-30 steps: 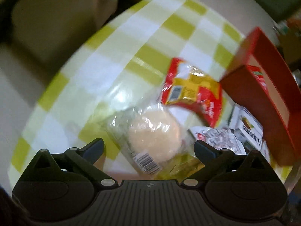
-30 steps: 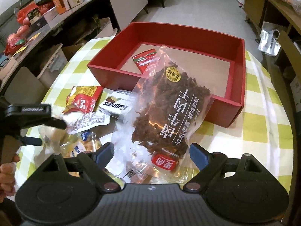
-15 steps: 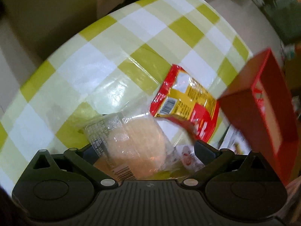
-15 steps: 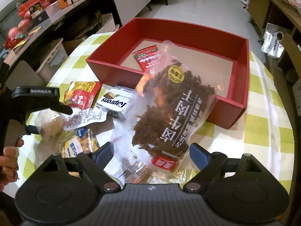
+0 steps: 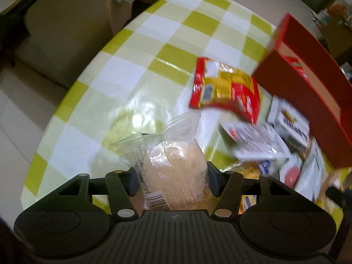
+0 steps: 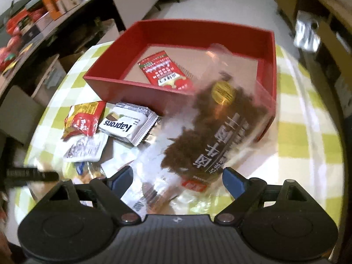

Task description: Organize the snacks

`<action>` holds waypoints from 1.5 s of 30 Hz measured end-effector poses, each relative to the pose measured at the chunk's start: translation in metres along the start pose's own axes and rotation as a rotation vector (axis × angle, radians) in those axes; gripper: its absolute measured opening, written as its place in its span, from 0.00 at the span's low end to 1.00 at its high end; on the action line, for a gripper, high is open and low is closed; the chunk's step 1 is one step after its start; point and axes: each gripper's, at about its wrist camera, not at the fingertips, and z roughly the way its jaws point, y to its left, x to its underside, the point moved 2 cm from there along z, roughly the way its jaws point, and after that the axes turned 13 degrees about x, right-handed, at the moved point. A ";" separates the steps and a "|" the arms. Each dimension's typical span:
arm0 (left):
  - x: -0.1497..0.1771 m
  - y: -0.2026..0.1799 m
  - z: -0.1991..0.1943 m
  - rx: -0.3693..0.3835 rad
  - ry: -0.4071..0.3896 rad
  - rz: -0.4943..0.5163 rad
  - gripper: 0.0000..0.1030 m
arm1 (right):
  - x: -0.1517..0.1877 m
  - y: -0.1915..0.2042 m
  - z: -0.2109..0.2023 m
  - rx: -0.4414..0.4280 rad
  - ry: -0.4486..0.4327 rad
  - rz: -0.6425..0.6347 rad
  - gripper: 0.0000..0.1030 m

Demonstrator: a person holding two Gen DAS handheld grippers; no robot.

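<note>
My left gripper (image 5: 170, 181) is shut on a clear-wrapped round bun (image 5: 173, 165) and holds it above the checked tablecloth (image 5: 132, 66). My right gripper (image 6: 177, 181) has its jaws wide apart around the bottom of a clear bag of brown dried meat (image 6: 211, 127), which leans toward the red tray (image 6: 176, 28). Whether the bag is gripped is unclear. A red sachet (image 6: 165, 71) lies inside the tray. On the table lie a red and yellow snack packet (image 5: 226, 88), a white Kaprons wafer pack (image 6: 127, 125) and a white printed sachet (image 6: 85, 147).
The red tray also shows in the left wrist view (image 5: 308, 88), at the right. The table's rounded edge (image 5: 72, 88) drops off to the left, with a beige chair (image 5: 55, 33) beyond. Shelves with boxes (image 6: 44, 11) stand at the back left.
My left gripper has closed on the bun and lifted it off the cloth. My right gripper has moved the meat bag forward toward the red tray.
</note>
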 end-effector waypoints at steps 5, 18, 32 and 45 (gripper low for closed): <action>0.007 -0.002 0.003 0.006 0.011 0.026 0.63 | -0.001 0.013 0.007 -0.025 0.045 0.110 0.95; 0.009 0.000 0.009 0.039 0.058 0.075 0.65 | 0.015 0.029 0.028 0.070 0.055 -0.015 0.76; 0.013 0.005 -0.005 0.096 0.040 0.037 0.72 | 0.021 0.004 0.004 0.116 0.030 -0.054 0.72; 0.021 -0.015 0.014 0.028 0.068 0.097 0.88 | 0.005 -0.042 -0.004 -0.053 0.120 0.093 0.88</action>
